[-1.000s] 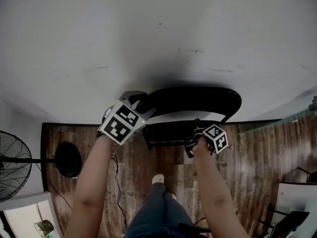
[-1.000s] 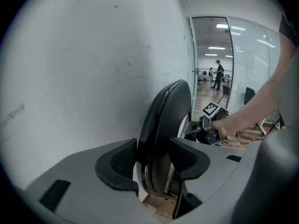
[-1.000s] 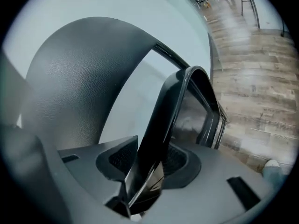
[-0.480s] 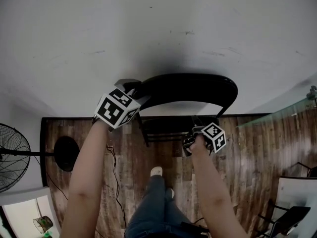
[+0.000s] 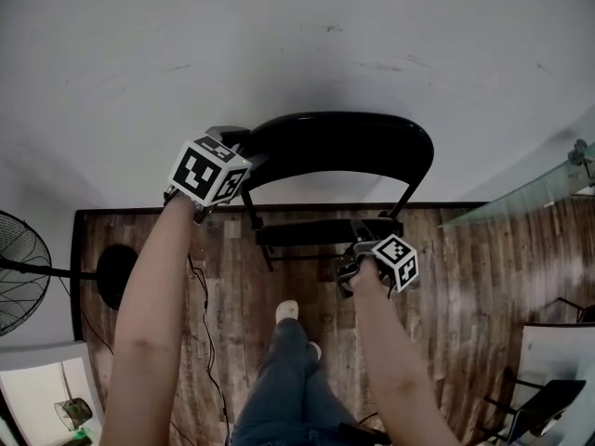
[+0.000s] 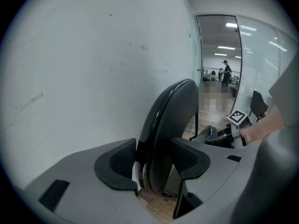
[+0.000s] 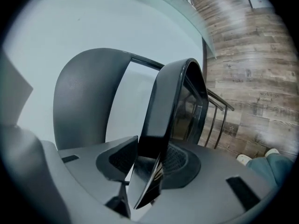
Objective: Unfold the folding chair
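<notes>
A black folding chair stands against the white wall. Its curved backrest (image 5: 335,142) is uppermost in the head view, with the seat (image 5: 311,233) lower and nearer to me. My left gripper (image 5: 244,161) is shut on the backrest's left end; in the left gripper view both pads press on the backrest (image 6: 168,120) at my left gripper (image 6: 152,164). My right gripper (image 5: 358,247) is shut on the seat's front edge; in the right gripper view the thin seat edge (image 7: 170,106) stands between the pads of my right gripper (image 7: 149,164), with the backrest (image 7: 79,101) behind it.
A standing fan (image 5: 19,272) and its round base (image 5: 116,277) are on the wood floor at the left, with a cable (image 5: 204,314) trailing past my shoe (image 5: 286,312). A glass partition (image 5: 539,193) is at the right and another chair (image 5: 548,398) at the bottom right.
The backrest and my left gripper have moved up and left in the head view. The seat now stands further out from the backrest, with my right gripper still on it.
</notes>
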Motion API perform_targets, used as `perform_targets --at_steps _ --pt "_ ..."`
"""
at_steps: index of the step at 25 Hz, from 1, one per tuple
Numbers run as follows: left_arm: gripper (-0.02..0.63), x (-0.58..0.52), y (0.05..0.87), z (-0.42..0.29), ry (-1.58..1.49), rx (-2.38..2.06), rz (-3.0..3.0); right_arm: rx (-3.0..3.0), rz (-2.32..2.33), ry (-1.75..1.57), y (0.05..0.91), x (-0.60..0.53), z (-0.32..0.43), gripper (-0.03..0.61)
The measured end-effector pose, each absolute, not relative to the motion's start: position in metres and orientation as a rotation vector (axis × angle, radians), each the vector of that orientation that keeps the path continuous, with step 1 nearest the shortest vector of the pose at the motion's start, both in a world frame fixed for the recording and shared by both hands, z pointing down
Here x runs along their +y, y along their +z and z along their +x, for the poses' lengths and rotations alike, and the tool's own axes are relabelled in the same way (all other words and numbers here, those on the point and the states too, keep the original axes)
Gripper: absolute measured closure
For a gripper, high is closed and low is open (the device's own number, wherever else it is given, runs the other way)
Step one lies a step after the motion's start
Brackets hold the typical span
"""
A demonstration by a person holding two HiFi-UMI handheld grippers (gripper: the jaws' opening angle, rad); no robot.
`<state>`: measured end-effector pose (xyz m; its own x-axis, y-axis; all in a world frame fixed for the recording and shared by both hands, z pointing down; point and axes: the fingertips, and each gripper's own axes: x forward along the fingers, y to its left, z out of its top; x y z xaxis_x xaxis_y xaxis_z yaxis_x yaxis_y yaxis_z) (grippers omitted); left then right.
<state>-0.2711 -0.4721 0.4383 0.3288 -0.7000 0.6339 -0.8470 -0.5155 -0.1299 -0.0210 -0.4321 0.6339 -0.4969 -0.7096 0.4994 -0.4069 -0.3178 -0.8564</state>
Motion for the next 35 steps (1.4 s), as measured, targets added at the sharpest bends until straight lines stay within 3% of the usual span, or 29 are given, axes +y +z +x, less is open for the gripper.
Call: perform_targets --at_steps 35 --pt "0.396 -0.417 0.484 -0.249 0.983 -1.321 2.290 1.493 -1.293 -2.052 0.736 -0.234 0.051 0.400"
